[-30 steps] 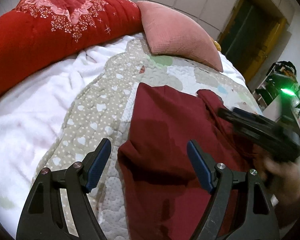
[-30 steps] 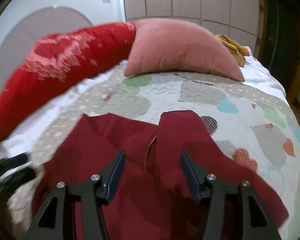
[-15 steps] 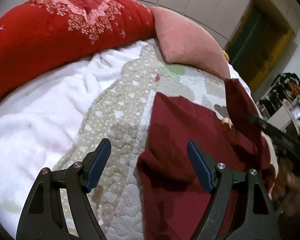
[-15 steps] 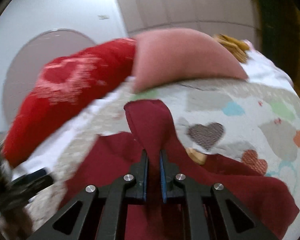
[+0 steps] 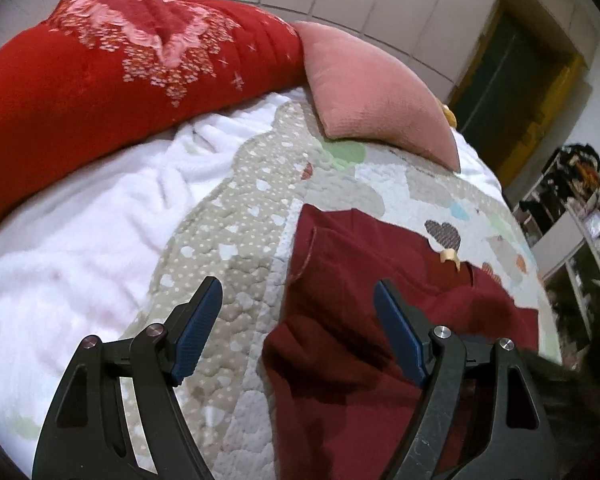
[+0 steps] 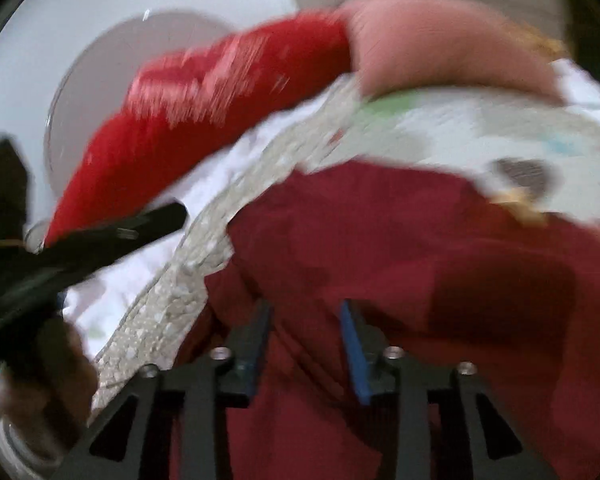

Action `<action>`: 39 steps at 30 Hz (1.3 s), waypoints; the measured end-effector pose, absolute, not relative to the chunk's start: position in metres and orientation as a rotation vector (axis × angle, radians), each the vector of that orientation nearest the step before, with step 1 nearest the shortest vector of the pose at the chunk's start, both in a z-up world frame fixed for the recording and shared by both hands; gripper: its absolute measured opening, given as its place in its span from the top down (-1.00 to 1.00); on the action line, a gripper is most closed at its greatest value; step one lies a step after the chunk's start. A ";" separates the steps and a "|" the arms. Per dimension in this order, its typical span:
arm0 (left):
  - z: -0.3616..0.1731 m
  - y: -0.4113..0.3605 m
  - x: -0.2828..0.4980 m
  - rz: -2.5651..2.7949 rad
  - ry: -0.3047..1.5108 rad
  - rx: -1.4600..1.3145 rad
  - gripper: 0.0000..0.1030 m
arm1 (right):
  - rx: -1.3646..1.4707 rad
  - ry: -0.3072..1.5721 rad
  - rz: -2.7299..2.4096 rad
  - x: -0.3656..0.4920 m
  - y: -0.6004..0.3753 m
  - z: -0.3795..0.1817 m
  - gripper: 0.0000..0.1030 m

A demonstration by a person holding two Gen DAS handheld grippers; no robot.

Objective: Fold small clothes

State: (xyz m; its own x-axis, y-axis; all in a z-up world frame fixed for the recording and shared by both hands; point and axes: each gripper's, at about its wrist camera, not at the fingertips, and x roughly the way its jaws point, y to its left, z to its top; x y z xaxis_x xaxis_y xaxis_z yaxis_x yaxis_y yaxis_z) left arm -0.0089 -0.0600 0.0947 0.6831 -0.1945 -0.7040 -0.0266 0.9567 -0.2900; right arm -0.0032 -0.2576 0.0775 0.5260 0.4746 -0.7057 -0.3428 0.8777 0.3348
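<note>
Releasing now: my right gripper (image 6: 306, 344) jaws opening, pads parting off maroon garment (image 6: 400, 248); half a second back they were pinched shut on lifted flap. Flap now lying flat across garment body, ahead of right fingers, so one fold looking laid. View blurring; nothing gripped. My left gripper (image 5: 300, 332) hanging wide open, empty, garment's near edge lying under its right finger, quilt (image 5: 228, 264) under left one. Judging next fold needing fresh grip.

right wrist view smeared by motion blur; maroon garment (image 6: 400, 240) runs off its bottom edge.
</note>
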 end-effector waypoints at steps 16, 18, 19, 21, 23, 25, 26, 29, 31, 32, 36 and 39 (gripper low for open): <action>0.051 -0.119 0.011 -0.074 0.948 -0.097 -0.54 | -0.199 0.839 0.087 -0.086 -0.400 0.067 0.75; 0.055 -0.123 0.008 -0.087 0.938 -0.091 -0.54 | -0.211 0.818 0.045 -0.093 -0.404 0.072 0.80; 0.056 -0.124 0.006 -0.092 0.929 -0.086 -0.54 | -0.210 0.811 0.031 -0.101 -0.408 0.073 0.81; 0.051 -0.128 0.004 -0.089 0.925 -0.056 -0.54 | -0.185 0.816 -0.002 -0.113 -0.420 0.072 0.82; 0.042 -0.130 0.005 -0.081 0.946 -0.021 -0.54 | -0.122 0.890 0.001 -0.115 -0.433 0.051 0.82; 0.044 -0.128 0.004 -0.089 0.936 -0.025 -0.54 | -0.112 0.926 -0.006 -0.119 -0.437 0.040 0.78; 0.047 -0.125 0.004 -0.097 0.936 -0.038 -0.54 | -0.093 0.922 -0.003 -0.125 -0.441 0.046 0.76; 0.055 -0.114 0.003 -0.102 0.931 -0.100 -0.54 | -0.049 0.868 -0.011 -0.135 -0.449 0.071 0.70; 0.064 -0.107 0.001 -0.103 0.895 -0.141 -0.54 | 0.004 0.816 -0.013 -0.139 -0.453 0.092 0.68; 0.067 -0.105 0.001 -0.093 0.876 -0.151 -0.54 | 0.038 0.792 -0.009 -0.137 -0.455 0.100 0.68; 0.059 -0.109 0.010 -0.093 0.919 -0.145 -0.54 | 0.140 0.785 0.068 -0.096 -0.439 0.102 0.68; 0.045 -0.114 0.014 -0.087 0.956 -0.105 -0.54 | 0.159 0.847 0.104 -0.054 -0.423 0.081 0.68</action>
State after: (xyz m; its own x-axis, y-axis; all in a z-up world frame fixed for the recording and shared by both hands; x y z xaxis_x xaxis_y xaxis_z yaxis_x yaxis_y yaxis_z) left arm 0.0142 -0.1143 0.0452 0.5739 -0.1204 -0.8100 0.0279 0.9914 -0.1277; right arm -0.0542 -0.4228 0.0808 0.6579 0.1551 -0.7370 -0.0284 0.9830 0.1816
